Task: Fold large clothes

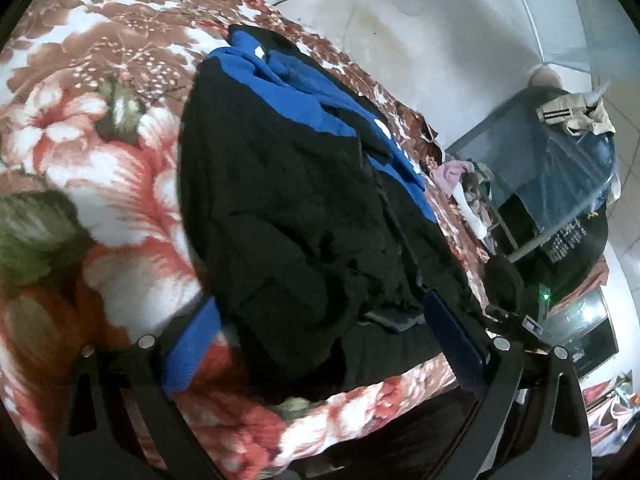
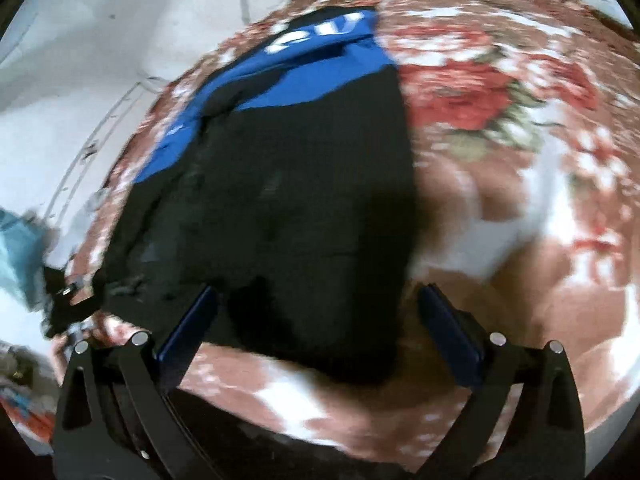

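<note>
Black and blue jacket [image 1: 304, 184] is lying bunched up on a flowery red and white blanket [image 1: 100, 128]. The left gripper [image 1: 320, 340] hangs over its near edge with the jaws spread wide, nothing clamped. Off to the right there's a glass-topped table [image 1: 560, 168] with clothes piled on it.

Motion blur is smearing the floral blanket [image 2: 520, 128] in the right wrist view. White lettering on the jacket [image 2: 288, 200] is staying unreadable. The jacket is hiding the bed beneath it, and the clutter [image 1: 568, 184] beyond is blurring together.
</note>
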